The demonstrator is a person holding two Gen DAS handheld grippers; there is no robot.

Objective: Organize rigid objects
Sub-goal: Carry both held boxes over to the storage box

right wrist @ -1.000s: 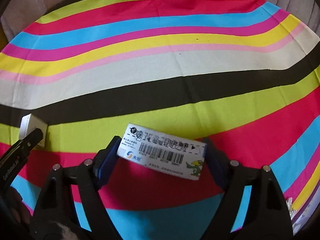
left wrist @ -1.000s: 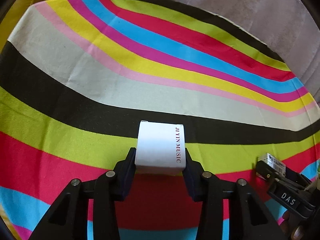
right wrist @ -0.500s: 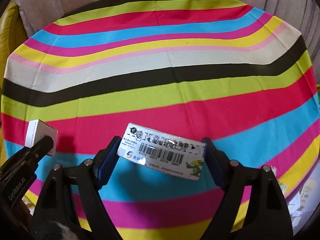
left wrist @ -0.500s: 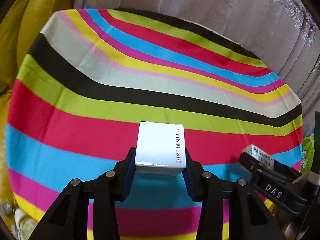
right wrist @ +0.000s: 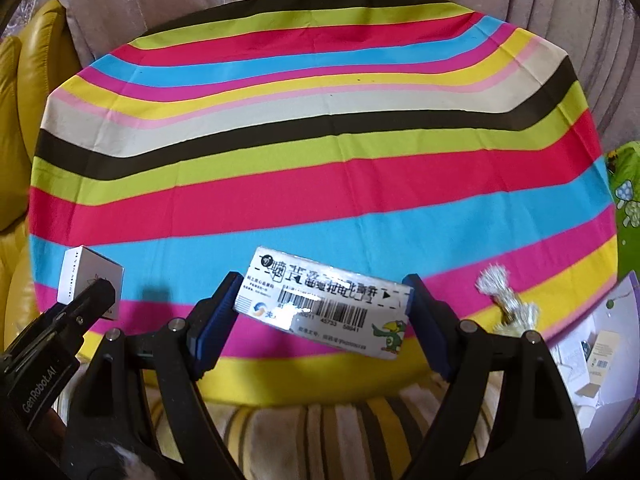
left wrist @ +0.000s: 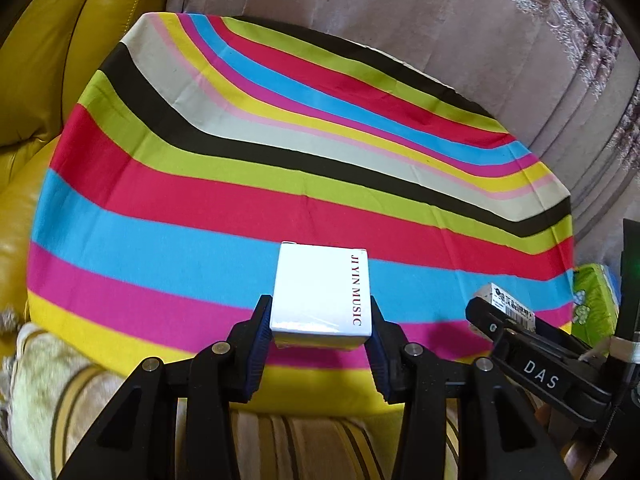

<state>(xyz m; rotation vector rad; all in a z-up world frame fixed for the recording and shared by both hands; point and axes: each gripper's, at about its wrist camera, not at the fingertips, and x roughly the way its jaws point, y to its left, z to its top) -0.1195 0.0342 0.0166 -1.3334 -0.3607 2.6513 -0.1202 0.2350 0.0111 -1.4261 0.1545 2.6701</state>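
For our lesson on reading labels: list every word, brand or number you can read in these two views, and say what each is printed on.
"JIYIN MUSIC": side of the white box in the left gripper.
"DAS": right gripper's arm, seen from the left wrist.
"GenRobot.AI": left gripper's arm, seen from the right wrist.
Barcode box in the right gripper: Chinese print and barcode digits too blurred to read.
Papers at the right edge: too small.

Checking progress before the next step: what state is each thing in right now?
left gripper: shut on the white box.
white box: held above the striped cloth, closed.
right gripper: shut on the barcode box.
barcode box: held tilted, closed.
striped cloth: spread flat, nothing resting on its middle.
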